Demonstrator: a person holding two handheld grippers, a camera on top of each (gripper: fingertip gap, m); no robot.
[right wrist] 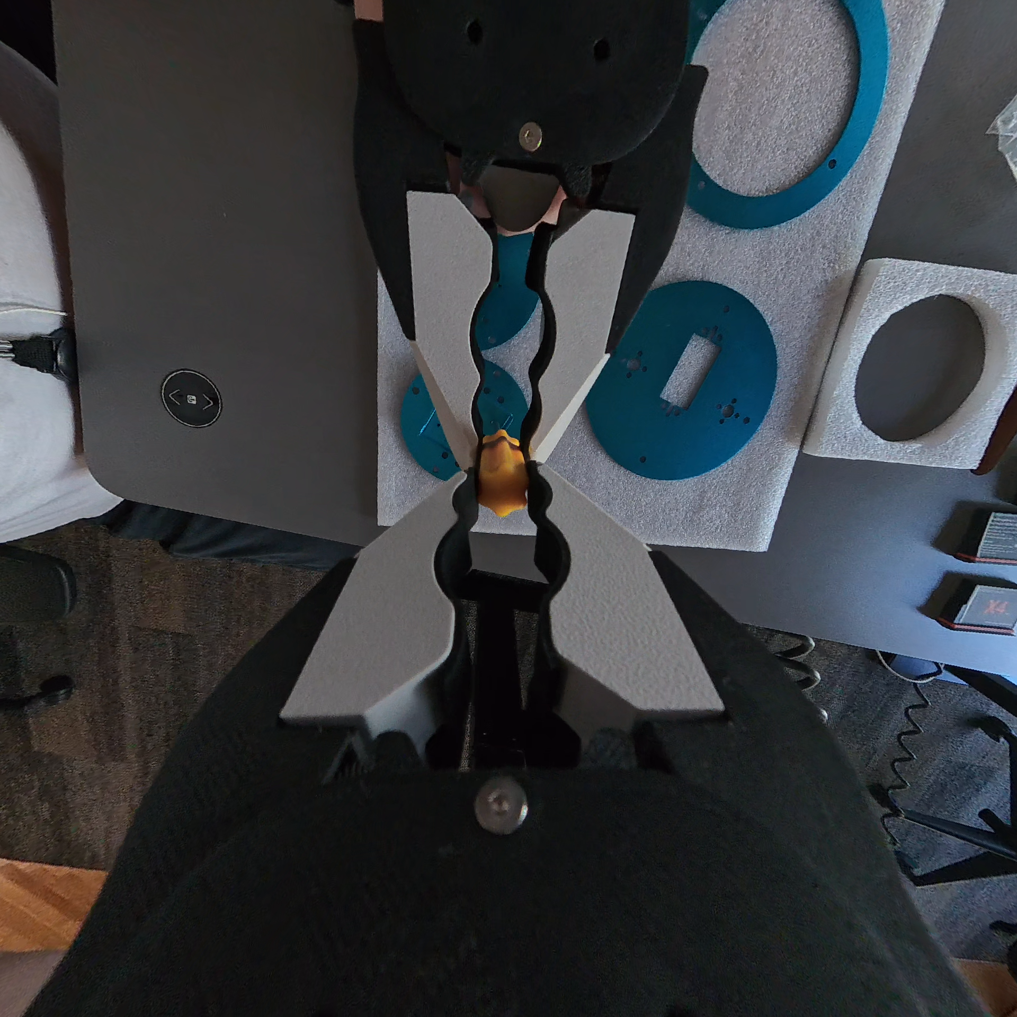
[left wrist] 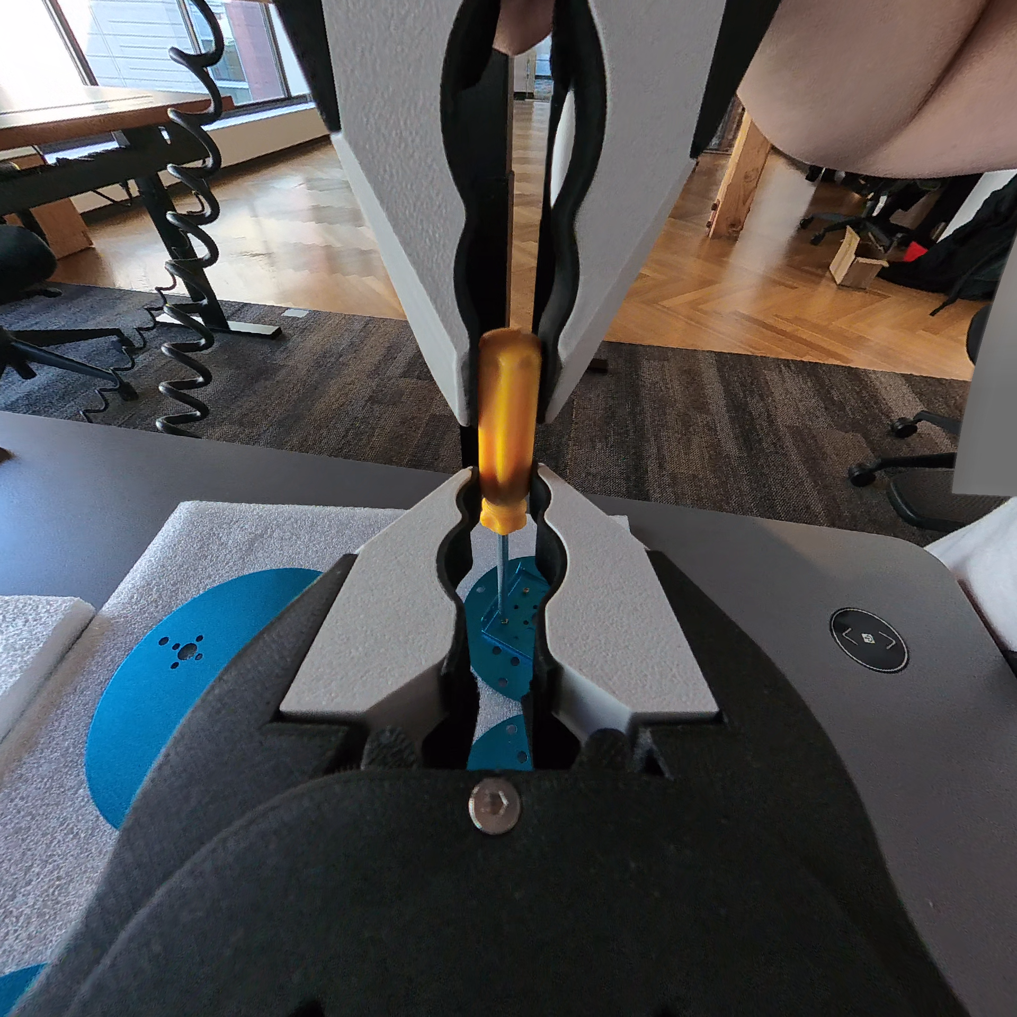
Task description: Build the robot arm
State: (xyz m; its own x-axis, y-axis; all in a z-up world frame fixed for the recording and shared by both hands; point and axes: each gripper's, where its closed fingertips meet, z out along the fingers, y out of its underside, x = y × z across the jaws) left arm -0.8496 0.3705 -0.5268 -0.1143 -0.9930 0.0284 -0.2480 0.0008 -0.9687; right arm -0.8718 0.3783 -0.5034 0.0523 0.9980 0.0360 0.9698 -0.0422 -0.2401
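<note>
An amber-handled screwdriver (left wrist: 506, 418) stands upright, its thin shaft tip down on a small blue perforated bracket (left wrist: 509, 627) that sits on a small blue disc (left wrist: 484, 594). My left gripper (left wrist: 503, 484) is shut on the lower part of the handle. My right gripper (left wrist: 509, 385) comes down from above and is shut on the upper part. In the right wrist view I look straight down on the handle's top (right wrist: 499, 473), held between my right gripper (right wrist: 498, 481) and the left gripper (right wrist: 498, 443) opposite it. The shaft is hidden there.
The parts lie on a white foam sheet (right wrist: 715, 512) on a dark desk (right wrist: 220, 220). A large blue disc with a rectangular hole (right wrist: 633, 418), a blue ring (right wrist: 858, 137), a foam block with an oval hole (right wrist: 825, 429), two dark boxes (right wrist: 985, 605) and a round desk control (left wrist: 868, 639) are nearby. Less than 4 cm separates the two grippers' tips. Between my left fingertips and the small blue disc (left wrist: 484, 594) there is roughly 9 cm.
</note>
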